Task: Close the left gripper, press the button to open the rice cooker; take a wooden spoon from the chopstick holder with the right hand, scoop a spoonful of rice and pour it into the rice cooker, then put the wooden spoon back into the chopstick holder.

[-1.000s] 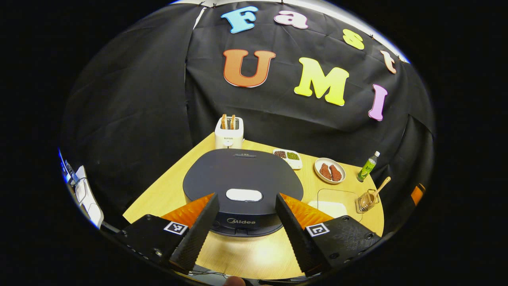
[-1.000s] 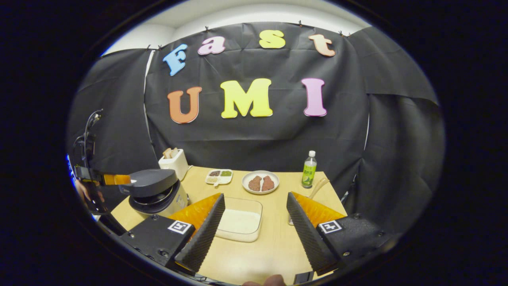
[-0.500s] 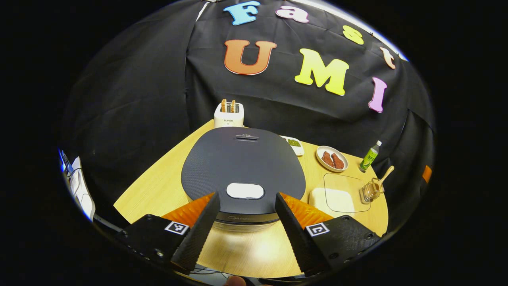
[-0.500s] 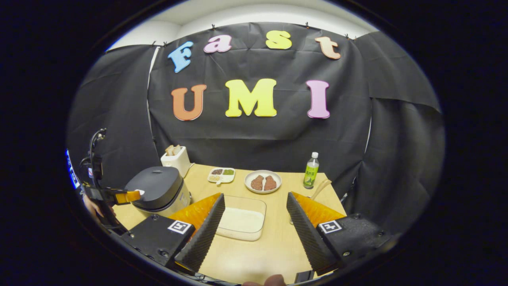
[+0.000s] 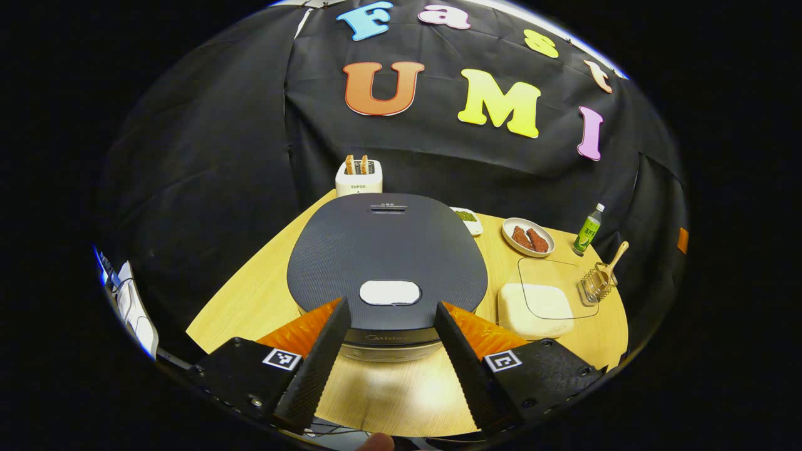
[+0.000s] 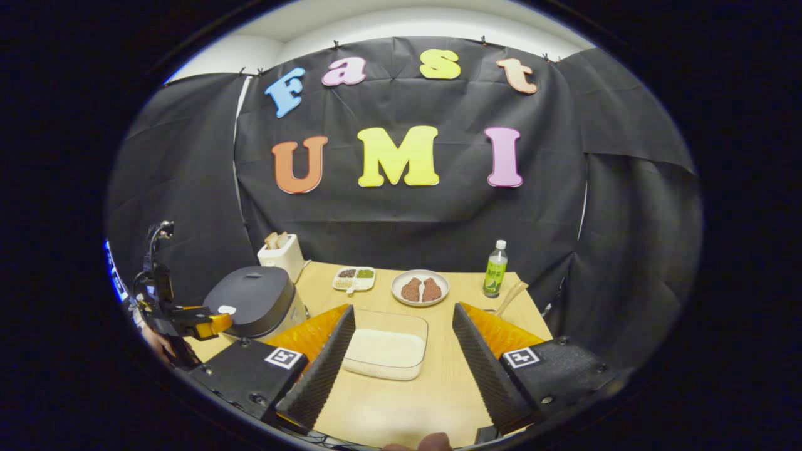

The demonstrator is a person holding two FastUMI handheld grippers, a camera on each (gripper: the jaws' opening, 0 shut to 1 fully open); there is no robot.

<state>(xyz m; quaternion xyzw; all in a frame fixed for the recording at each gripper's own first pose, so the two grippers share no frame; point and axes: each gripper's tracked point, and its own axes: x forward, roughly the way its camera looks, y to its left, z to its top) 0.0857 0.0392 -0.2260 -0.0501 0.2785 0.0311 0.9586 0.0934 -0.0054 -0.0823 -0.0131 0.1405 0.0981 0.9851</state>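
1. Directly ahead of the wide-spread left gripper [image 5: 388, 363] sits the closed rice cooker [image 5: 386, 263], its white button [image 5: 390, 292] between the fingers, untouched.
2. Right gripper [image 6: 401, 366], also wide and empty, frames the rice container [image 6: 385, 347]; the wooden spoon [image 6: 509, 295] stands in the chopstick holder [image 5: 596, 283], beyond its right finger.

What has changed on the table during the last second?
The left gripper shifted at the front of the rice cooker and now looks down on its button more steeply. It and the right gripper stayed open, holding nothing. The wooden spoon stayed in the chopstick holder.
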